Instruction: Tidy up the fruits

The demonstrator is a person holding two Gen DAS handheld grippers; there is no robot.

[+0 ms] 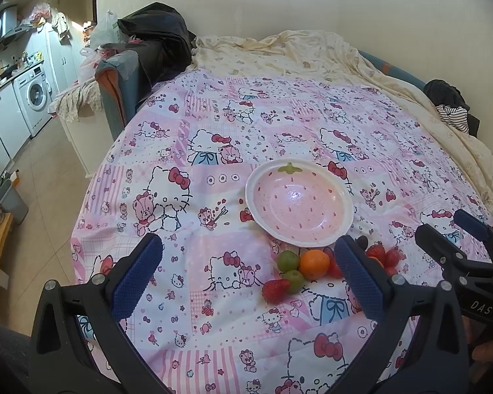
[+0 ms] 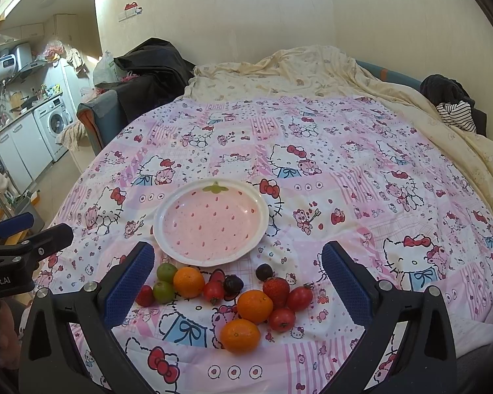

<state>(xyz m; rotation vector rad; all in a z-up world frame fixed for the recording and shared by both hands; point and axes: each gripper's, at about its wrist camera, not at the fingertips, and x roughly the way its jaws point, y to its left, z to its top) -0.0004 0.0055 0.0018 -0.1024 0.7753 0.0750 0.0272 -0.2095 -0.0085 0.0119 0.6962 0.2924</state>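
Left wrist view: our left gripper hung wide and empty before the plate on the bed. Right wrist view: our right gripper gaped wide over fruits clustered just before the plate.

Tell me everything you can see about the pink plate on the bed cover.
The pink plate is a shallow, glossy dish, apparently ceramic, shaped and painted like a strawberry: pink inside with small red seed marks, a white wavy rim, and a green leaf at its far edge. It is empty and lies flat, upright, on the patterned bed cover. The fruits lie just in front of it on the cover; none is inside. Neither gripper touches it.
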